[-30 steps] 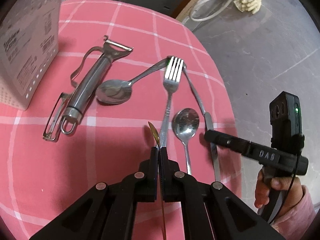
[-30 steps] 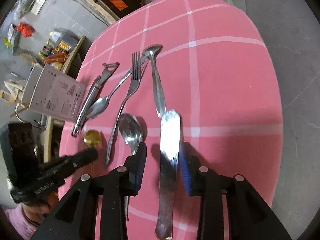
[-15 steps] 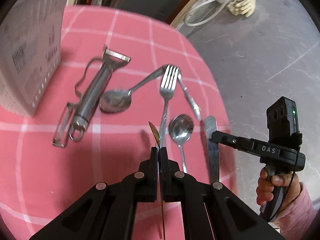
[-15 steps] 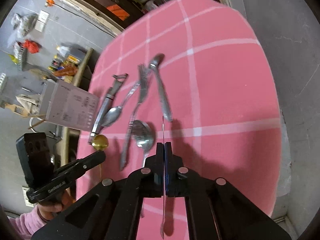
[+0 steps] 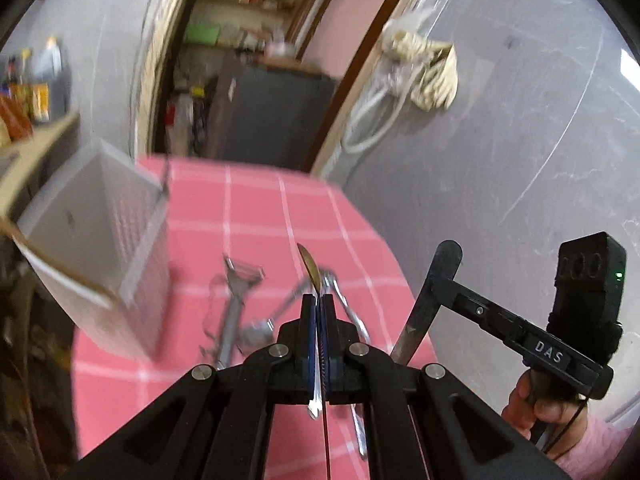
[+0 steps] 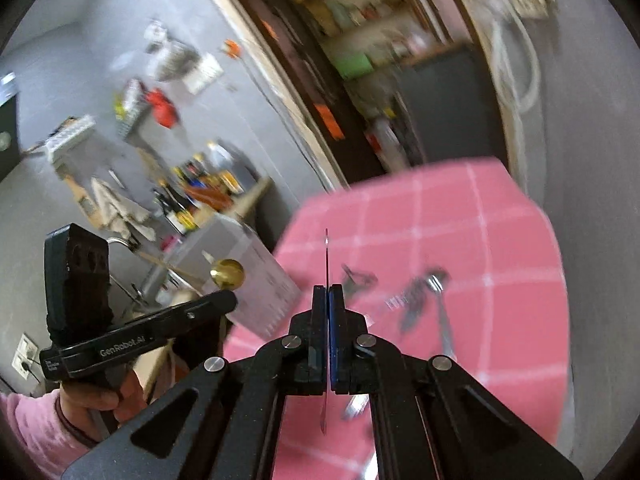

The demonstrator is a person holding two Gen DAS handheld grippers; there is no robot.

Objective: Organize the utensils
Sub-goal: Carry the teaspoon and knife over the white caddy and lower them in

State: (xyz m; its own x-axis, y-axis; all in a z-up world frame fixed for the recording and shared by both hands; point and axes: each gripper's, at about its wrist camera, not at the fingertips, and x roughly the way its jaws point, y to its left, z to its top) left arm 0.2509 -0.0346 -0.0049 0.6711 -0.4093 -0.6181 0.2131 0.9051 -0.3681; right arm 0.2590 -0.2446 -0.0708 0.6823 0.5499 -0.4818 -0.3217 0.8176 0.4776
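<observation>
From the left wrist, the left gripper [image 5: 319,300] pinches a gold spoon [image 5: 309,267], held above the pink checked tablecloth [image 5: 256,216]. A peeler [image 5: 236,300] lies blurred below, beside a white perforated holder [image 5: 100,248]. At right, the right gripper [image 5: 434,280] clamps a table knife [image 5: 432,296].

From the right wrist, the table knife [image 6: 327,256] stands edge-on between the pressed-together fingers. The left gripper [image 6: 228,300] carries the gold spoon [image 6: 227,274] near the holder [image 6: 256,280].

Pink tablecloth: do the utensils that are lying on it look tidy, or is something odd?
Untidy: on the pink tablecloth a peeler and blurred silver cutlery lie crossed in a loose heap beside the white holder, not sorted.
</observation>
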